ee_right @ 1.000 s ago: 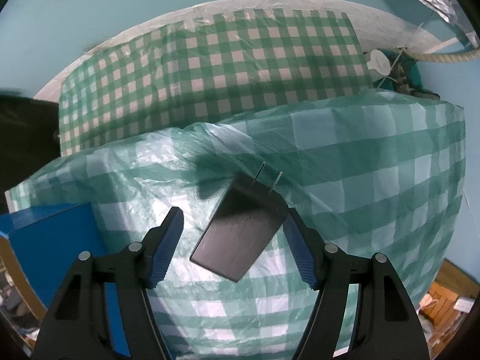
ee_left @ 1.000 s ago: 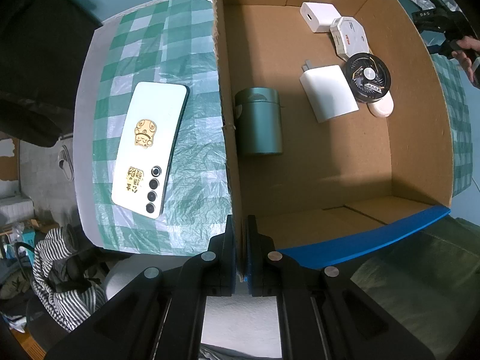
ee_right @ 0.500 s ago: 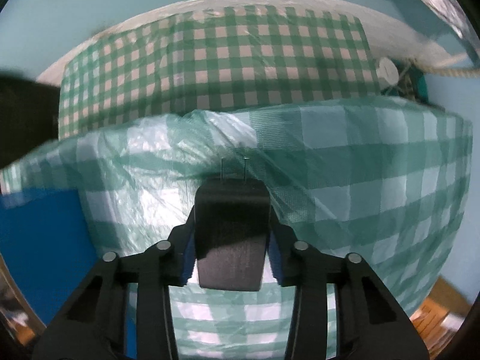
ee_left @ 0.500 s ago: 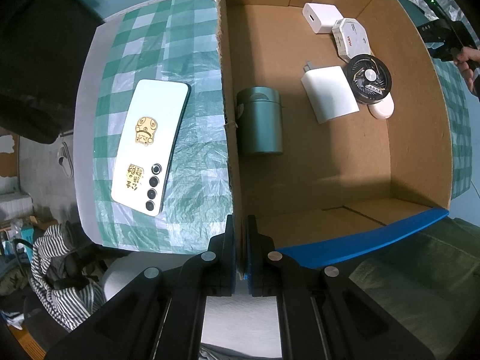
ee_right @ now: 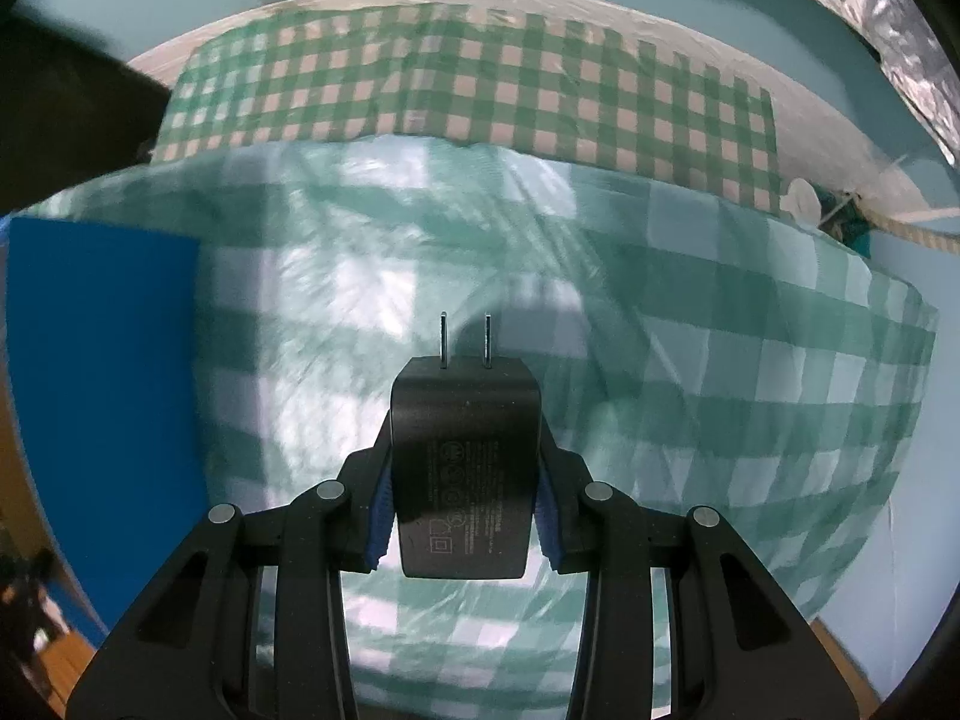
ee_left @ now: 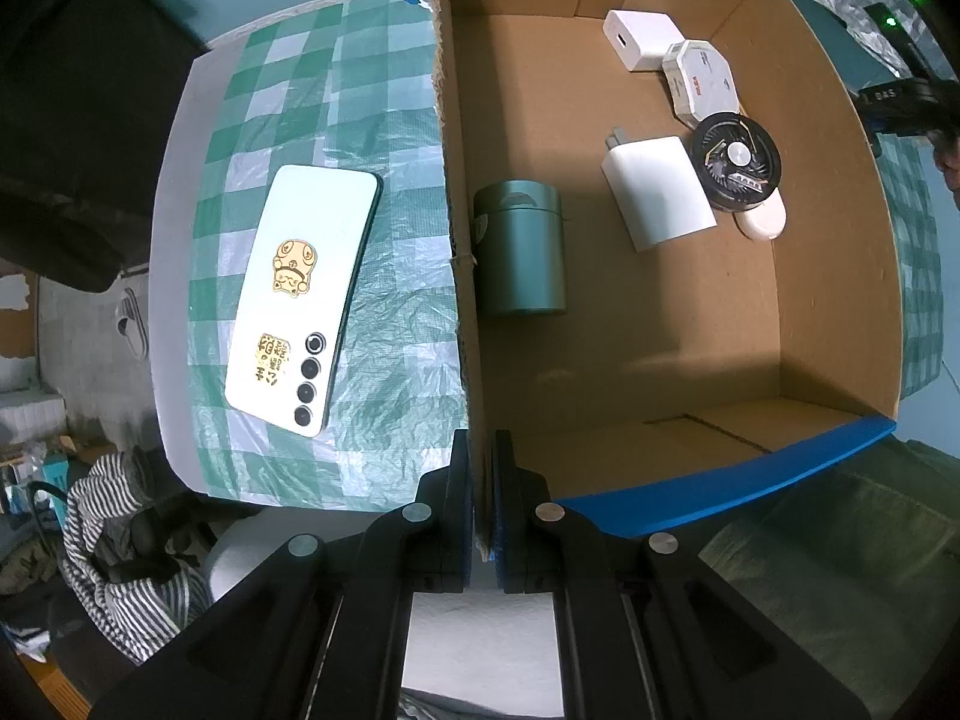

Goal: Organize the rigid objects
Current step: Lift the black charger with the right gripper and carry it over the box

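Checked-cloth table (ee_left: 288, 78) with white phone (ee_left: 303, 288) beside cardboard box (ee_left: 456, 192).

**Surroundings beyond the sorting work**

Green-and-white checked plastic cloth (ee_left: 384, 120) covers the tabletop; crinkled, glossy. In the right wrist view a second, finer-checked cloth (ee_right: 480, 90) lies beyond it. Below the checked plastic cloth's near left corner: striped black-and-white fabric (ee_left: 114, 540), heaped. Left of the cloth, lower down on a grey floor: a pale slipper (ee_left: 132, 324). Crumpled silvery foil (ee_right: 888, 18) past the cloth's far right.
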Demonstrator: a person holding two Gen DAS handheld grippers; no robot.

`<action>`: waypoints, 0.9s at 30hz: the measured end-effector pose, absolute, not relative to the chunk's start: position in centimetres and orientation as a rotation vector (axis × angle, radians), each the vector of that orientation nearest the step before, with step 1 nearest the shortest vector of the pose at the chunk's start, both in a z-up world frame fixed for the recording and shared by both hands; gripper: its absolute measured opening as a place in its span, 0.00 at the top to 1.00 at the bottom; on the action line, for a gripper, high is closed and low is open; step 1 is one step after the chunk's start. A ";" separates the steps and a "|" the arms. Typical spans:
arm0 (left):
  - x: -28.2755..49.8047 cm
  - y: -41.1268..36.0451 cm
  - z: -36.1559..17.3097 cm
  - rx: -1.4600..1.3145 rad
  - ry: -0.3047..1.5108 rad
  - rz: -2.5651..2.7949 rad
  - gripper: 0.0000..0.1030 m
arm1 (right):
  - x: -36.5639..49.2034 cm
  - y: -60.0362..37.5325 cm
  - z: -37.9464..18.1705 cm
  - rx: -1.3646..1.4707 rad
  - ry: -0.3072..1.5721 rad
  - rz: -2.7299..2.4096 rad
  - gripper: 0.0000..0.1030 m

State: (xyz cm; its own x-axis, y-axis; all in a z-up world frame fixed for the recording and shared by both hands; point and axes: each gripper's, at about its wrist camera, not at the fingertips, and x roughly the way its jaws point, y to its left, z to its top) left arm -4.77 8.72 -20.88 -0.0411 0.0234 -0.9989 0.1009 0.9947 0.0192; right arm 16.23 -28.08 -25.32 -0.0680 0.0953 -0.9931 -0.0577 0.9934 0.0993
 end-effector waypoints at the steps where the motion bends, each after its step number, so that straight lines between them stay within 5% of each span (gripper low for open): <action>1: -4.7 8.7 -20.9 0.096 1.611 -0.063 0.95 | 16.0 -27.9 -25.0 0.029 1.631 0.135 0.64; 27: -4.7 8.5 -20.6 0.113 1.595 -0.086 0.95 | 13.8 -16.4 -12.5 -0.119 1.418 0.470 0.64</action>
